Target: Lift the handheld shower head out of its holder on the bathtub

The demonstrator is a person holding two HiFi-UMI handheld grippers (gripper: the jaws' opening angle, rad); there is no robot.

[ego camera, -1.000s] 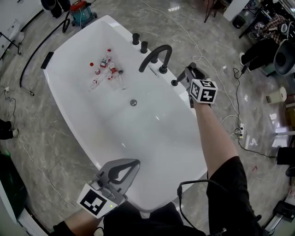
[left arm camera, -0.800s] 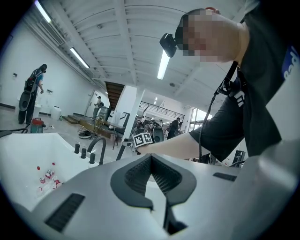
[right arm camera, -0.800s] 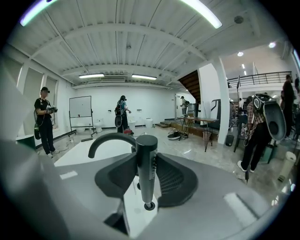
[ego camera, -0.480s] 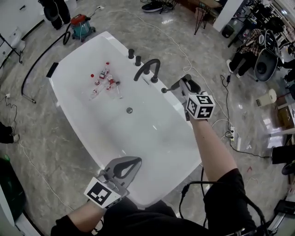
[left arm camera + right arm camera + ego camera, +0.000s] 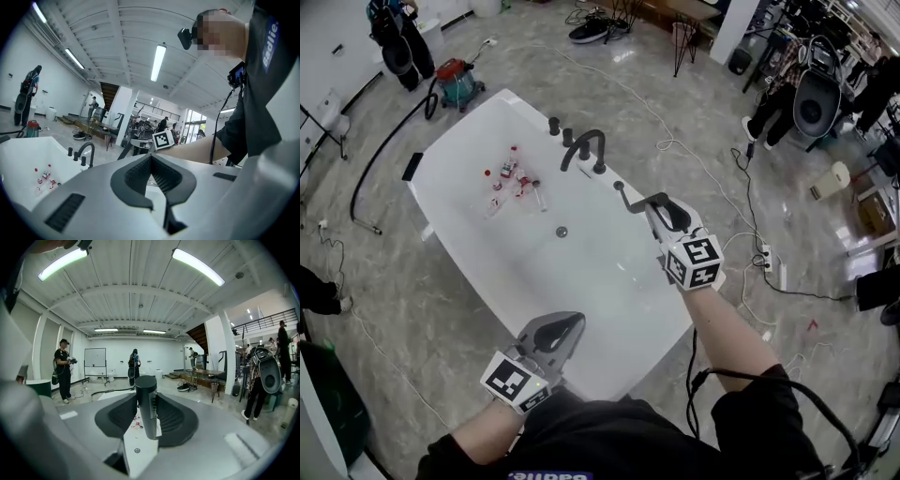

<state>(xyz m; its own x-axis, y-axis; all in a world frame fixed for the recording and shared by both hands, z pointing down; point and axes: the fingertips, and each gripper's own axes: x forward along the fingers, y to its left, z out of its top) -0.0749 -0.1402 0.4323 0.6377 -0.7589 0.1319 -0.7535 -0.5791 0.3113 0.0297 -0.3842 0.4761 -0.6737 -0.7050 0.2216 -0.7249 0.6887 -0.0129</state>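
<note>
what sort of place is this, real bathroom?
Likely an open workshop or lab hall, not a bathroom: the tub stands alone on a wide floor, a vacuum nearby, a whiteboard by the far wall.

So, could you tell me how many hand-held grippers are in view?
2: left hand-held gripper, shut and empty, over the bathtub's near end; right hand-held gripper over its right rim, clamped on the shower head.

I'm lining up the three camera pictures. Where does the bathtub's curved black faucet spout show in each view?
Head view: the faucet spout is in the upper middle, on the rim of the bathtub.
Left gripper view: left of centre, beside the white tub.
Right gripper view: not in it; the handheld shower head fills the middle.
Shared landmark: the bottles lying in the tub, also at and.
</note>
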